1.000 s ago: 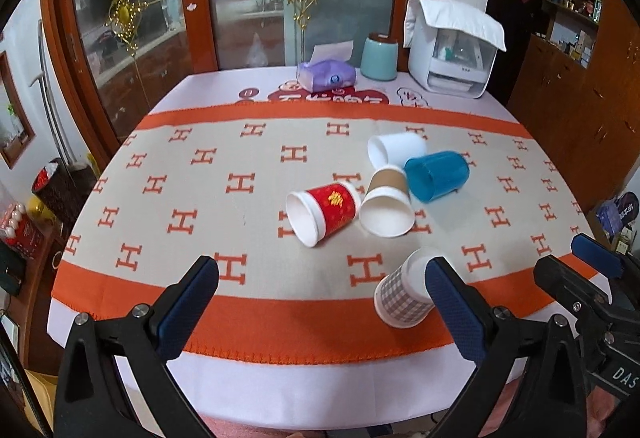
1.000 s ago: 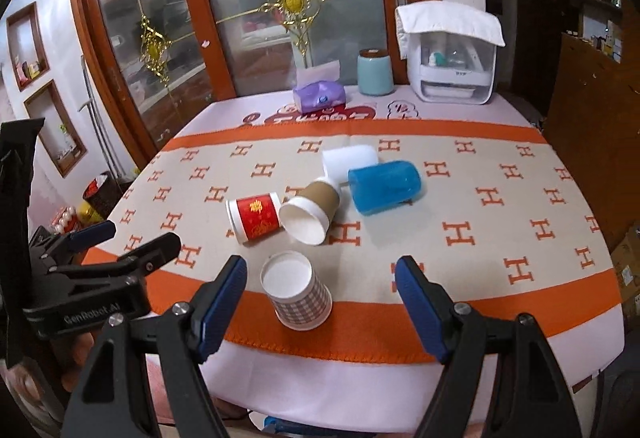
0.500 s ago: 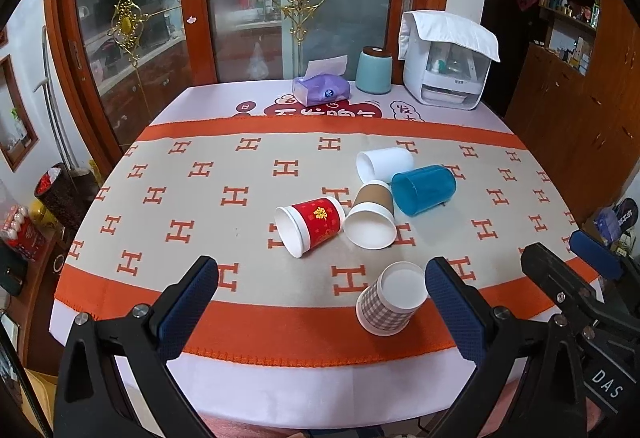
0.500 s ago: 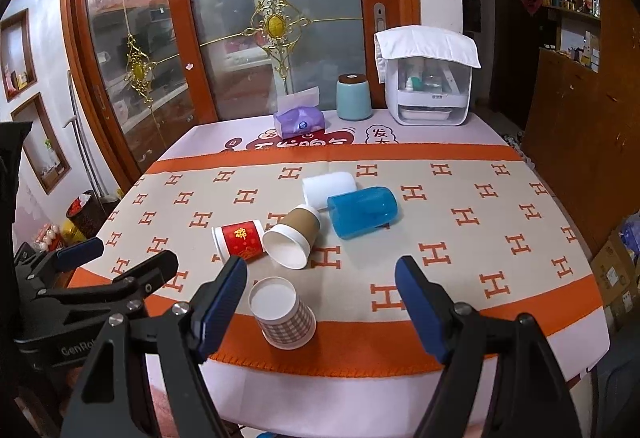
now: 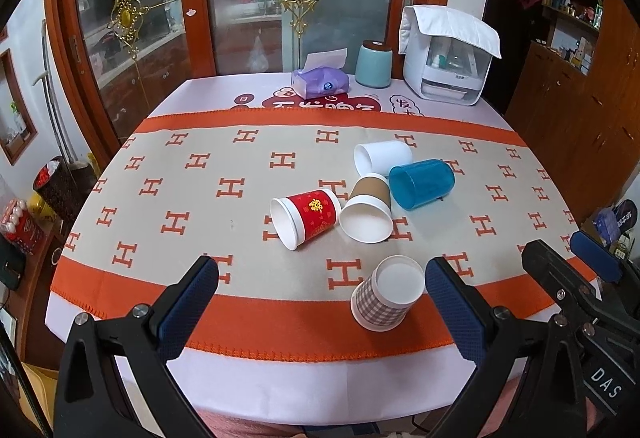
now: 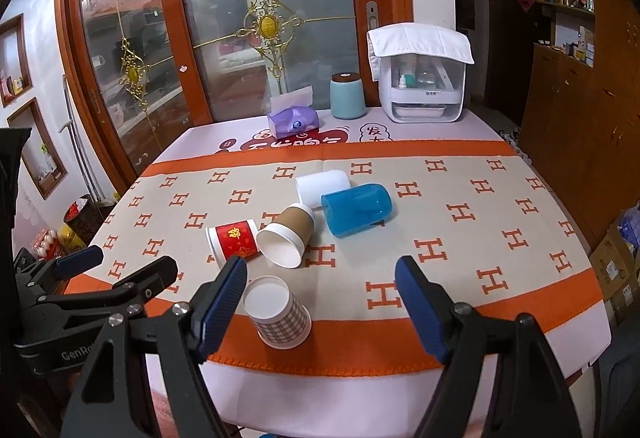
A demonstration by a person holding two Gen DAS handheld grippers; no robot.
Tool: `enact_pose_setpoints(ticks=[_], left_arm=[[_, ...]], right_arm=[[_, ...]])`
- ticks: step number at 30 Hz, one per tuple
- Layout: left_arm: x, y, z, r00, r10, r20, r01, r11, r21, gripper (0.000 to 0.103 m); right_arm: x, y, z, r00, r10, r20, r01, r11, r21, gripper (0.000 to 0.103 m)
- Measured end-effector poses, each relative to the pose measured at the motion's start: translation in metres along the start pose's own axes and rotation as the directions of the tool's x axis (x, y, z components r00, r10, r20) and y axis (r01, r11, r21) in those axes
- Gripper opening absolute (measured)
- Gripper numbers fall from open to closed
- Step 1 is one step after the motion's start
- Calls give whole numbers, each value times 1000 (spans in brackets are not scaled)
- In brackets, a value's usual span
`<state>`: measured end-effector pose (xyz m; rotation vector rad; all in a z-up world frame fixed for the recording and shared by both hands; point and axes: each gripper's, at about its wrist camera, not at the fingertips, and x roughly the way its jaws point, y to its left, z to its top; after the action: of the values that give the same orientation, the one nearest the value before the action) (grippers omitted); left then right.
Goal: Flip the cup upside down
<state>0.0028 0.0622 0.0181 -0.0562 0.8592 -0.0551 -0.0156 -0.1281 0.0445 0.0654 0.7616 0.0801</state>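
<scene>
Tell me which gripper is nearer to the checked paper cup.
Right. The checked cup lies beside the right gripper's left finger; the left gripper has it near its right finger, somewhat farther. Both are open.

We hold our left gripper [image 5: 320, 302] with its jaws spread wide and nothing between them, hovering over the near edge of the table [image 5: 280, 370]. Our right gripper [image 6: 320, 298] is likewise wide open and empty, level with that same near edge. The two sit side by side, each just inside the other's view, both pointing forward across the table, neither touching it
</scene>
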Motion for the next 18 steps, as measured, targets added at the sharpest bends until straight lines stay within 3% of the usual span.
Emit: enact_pose_setpoints(ticks=[18], left_arm=[[7, 0, -4, 1000, 2, -22, -2, 1000, -9, 102]], right_arm=[[4, -3, -3, 1000, -7, -16, 7, 1000, 13, 77]])
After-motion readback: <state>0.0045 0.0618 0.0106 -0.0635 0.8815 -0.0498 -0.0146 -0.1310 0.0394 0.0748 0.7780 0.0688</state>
